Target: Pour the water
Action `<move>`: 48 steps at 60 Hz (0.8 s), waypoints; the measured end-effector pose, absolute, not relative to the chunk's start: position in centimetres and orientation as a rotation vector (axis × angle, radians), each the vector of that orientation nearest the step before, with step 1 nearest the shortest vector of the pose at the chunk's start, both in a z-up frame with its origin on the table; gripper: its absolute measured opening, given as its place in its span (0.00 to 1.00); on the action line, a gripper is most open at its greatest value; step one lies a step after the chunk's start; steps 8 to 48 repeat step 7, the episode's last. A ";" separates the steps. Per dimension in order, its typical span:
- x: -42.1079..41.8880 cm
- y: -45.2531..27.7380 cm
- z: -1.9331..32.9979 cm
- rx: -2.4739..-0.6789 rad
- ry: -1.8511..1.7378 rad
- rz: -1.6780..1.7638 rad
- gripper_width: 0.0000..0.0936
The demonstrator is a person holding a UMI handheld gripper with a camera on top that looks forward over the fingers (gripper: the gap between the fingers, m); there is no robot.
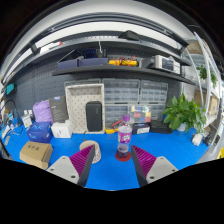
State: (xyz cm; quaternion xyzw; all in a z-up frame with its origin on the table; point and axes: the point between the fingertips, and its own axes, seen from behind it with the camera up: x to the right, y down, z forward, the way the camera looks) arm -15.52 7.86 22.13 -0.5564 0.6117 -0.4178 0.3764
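A clear plastic bottle (124,139) with a pink label and a reddish base stands upright on the blue table (110,172), just beyond my fingertips and slightly toward the right finger. A small pale cup (90,151) stands on the table ahead of the left finger, left of the bottle. My gripper (112,162) is open and empty, its magenta pads (81,161) wide apart on either side, short of both the bottle and the cup.
A cardboard box (36,153) and a blue bag (40,131) lie at the left of the table. A potted green plant (184,112) stands at the back right. Shelves and a cabinet (84,106) line the back wall.
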 end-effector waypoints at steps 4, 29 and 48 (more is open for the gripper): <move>-15.7 8.1 22.2 -1.421 1.569 -1.068 0.77; -15.9 8.3 22.1 -1.425 1.572 -1.062 0.77; -15.9 8.3 22.1 -1.425 1.572 -1.062 0.77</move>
